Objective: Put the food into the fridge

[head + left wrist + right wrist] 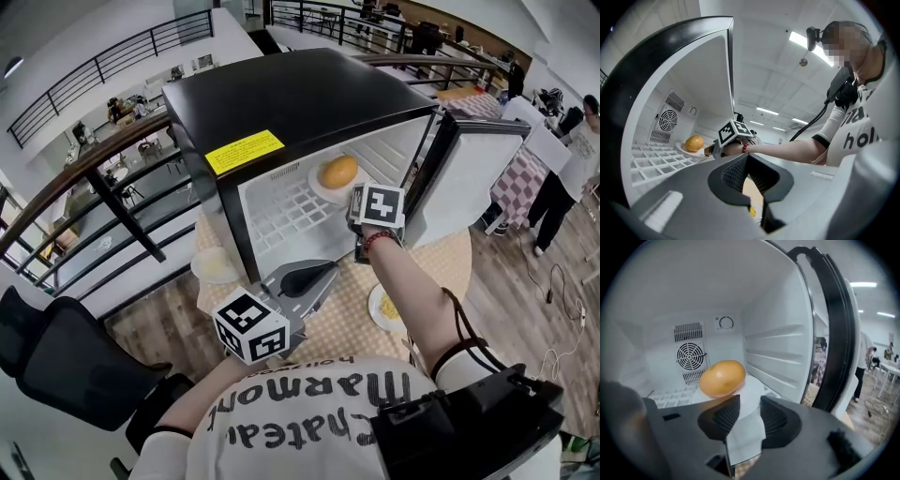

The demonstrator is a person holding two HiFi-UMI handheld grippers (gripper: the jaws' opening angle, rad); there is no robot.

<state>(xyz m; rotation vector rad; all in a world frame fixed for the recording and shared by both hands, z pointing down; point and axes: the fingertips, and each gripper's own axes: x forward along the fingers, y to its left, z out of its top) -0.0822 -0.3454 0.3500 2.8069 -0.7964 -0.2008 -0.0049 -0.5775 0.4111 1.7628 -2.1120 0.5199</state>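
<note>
A black mini fridge (281,98) stands on the round table with its door (469,178) swung open to the right. On its wire shelf a round orange-brown bun (338,172) (722,378) (694,143) lies on a white plate (319,190) (752,390). My right gripper (358,208) (750,411) is at the fridge mouth just in front of that plate, open, and the plate's rim shows in the gap between its jaws. My left gripper (314,274) (751,176) hovers low over the table before the fridge, open and holding nothing.
A small plate with yellow food (386,307) sits on the checked tablecloth (450,262) below the right arm. Another pale plate (216,265) lies left of the fridge. A black chair (66,366) is at lower left, a railing behind, people (562,178) at right.
</note>
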